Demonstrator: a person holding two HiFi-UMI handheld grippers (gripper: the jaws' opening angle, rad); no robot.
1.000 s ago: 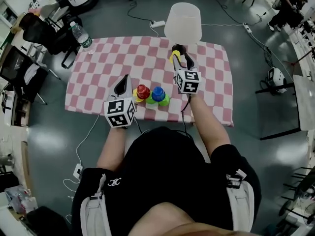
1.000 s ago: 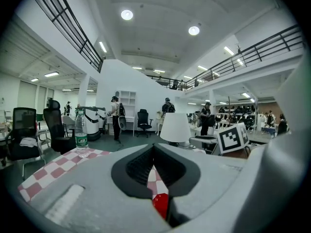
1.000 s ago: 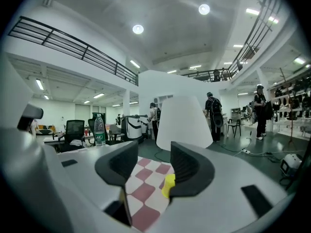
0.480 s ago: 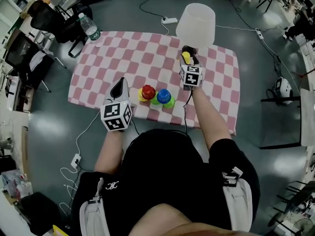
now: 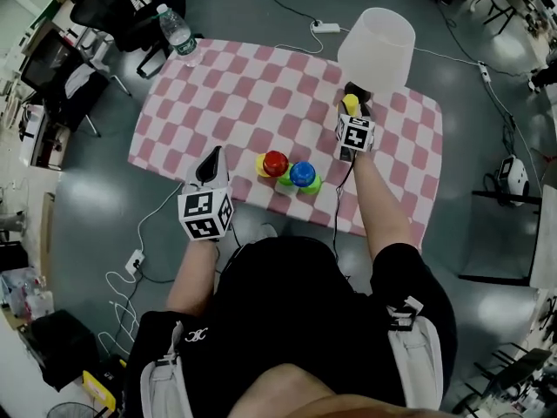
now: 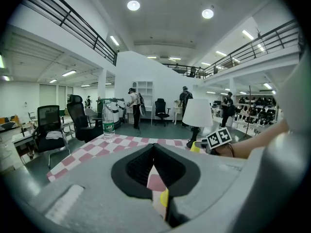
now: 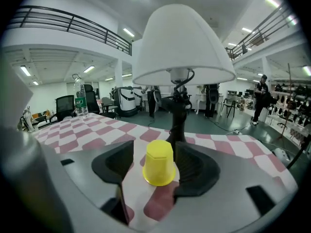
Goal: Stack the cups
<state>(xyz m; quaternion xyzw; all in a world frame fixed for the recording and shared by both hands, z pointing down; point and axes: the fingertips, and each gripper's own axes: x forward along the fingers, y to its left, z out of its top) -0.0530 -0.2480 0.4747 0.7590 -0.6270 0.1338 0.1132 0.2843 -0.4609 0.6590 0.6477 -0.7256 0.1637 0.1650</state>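
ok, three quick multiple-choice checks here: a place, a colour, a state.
1. The water bottle stands on the table at: A far left corner; B near right corner; C middle.
2. The cup between the jaws of the right gripper is: A red; B yellow; C blue.
3. That cup is: A on its side; B lifted; C upside down on the table.
A, head view shows it there; B, right gripper view, jaws have just been opening around it; C, its rim is down.

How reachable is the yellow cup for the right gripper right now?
Probably yes: the yellow cup stands between the right gripper's open jaws, which have just been opening, with nothing else between. The lamp stands behind it, out of the way.
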